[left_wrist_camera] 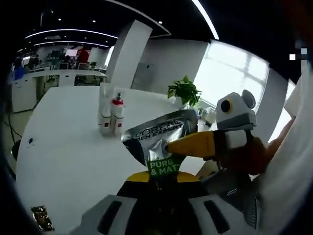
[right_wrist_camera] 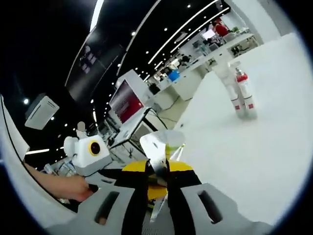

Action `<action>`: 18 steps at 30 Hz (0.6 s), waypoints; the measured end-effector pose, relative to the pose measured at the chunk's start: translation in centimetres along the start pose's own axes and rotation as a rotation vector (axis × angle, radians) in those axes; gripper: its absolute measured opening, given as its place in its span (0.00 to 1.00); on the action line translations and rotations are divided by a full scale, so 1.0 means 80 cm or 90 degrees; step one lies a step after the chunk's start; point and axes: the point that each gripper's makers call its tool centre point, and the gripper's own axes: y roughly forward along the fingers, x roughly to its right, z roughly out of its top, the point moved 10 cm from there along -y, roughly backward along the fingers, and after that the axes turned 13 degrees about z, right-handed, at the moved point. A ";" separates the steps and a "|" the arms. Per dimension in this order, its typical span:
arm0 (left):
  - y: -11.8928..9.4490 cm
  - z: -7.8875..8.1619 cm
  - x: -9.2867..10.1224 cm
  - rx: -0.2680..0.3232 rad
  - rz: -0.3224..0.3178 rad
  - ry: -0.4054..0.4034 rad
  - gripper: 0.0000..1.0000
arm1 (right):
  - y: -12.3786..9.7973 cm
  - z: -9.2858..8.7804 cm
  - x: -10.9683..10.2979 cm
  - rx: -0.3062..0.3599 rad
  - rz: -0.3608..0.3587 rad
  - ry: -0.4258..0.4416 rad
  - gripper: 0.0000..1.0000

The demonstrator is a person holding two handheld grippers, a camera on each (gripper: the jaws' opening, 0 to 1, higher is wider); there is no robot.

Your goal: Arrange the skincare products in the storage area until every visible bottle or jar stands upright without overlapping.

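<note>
Left gripper view, from left: small dark object [left_wrist_camera: 42, 218] on white table [left_wrist_camera: 63, 156]; two white bottles [left_wrist_camera: 111, 115] upright and touching, mid-table, already in the required pose. Silver tube [left_wrist_camera: 159, 142], labelled "PURE & MATT", held above table, lower end seated in left gripper [left_wrist_camera: 159, 178], jaws narrowed onto it. Right gripper [left_wrist_camera: 195, 145] entering from right, yellow tip against tube face, probably steadying it for handover or standing. Potted plant [left_wrist_camera: 184, 90] behind.

Right gripper view: left gripper [right_wrist_camera: 90, 152] and a hand [right_wrist_camera: 63, 186] at left; tube [right_wrist_camera: 161, 147] edge-on between right gripper [right_wrist_camera: 164, 174] jaws, closed on it; bottles [right_wrist_camera: 239, 93] at upper right. Label legible solely from left.
</note>
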 end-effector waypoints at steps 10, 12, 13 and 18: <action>-0.019 -0.009 -0.011 0.002 -0.010 -0.035 0.34 | -0.001 -0.003 -0.010 -0.027 0.039 -0.057 0.09; -0.024 -0.011 -0.017 0.021 -0.029 -0.119 0.39 | -0.003 -0.003 -0.011 -0.027 0.041 -0.067 0.09; -0.027 -0.012 -0.022 0.030 -0.035 -0.147 0.41 | -0.006 -0.002 -0.011 -0.024 0.041 -0.073 0.09; -0.024 -0.008 -0.023 0.031 -0.040 -0.150 0.49 | -0.012 0.000 -0.007 -0.025 0.035 -0.078 0.07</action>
